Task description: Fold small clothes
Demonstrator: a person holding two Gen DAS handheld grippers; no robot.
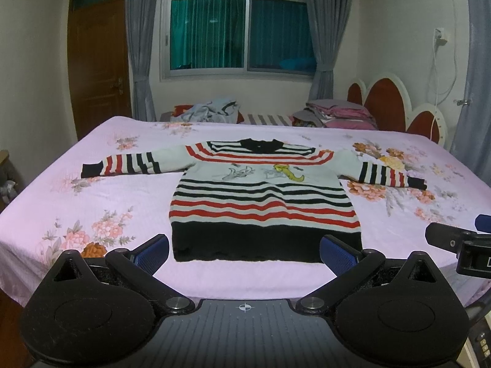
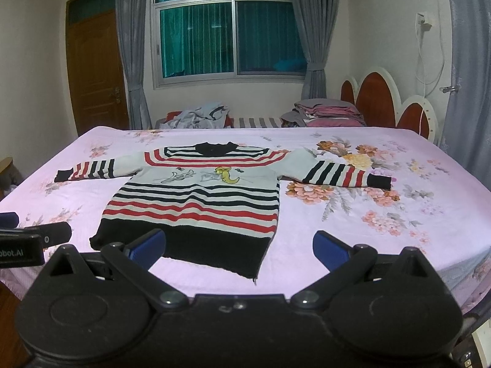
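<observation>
A small striped sweater [image 1: 264, 196] [image 2: 196, 202], white with red and black bands, a black hem and a cartoon print on the chest, lies flat and face up on the pink floral bed sheet [image 1: 92, 184] [image 2: 383, 230], both sleeves spread out sideways. My left gripper [image 1: 245, 253] hovers open just in front of the black hem, nothing between its blue pads. My right gripper [image 2: 239, 247] is open too, above the hem's right corner. In the left wrist view the right gripper [image 1: 460, 239] shows at the right edge; in the right wrist view the left gripper [image 2: 27, 239] shows at the left edge.
A heap of loose clothes [image 1: 211, 110] and a stack of folded pink and grey bedding [image 1: 337, 113] lie beyond the far edge of the bed. A red and white headboard [image 1: 392, 104] stands at the right. A wooden door [image 1: 98, 61] and a curtained window [image 1: 239, 24] are behind.
</observation>
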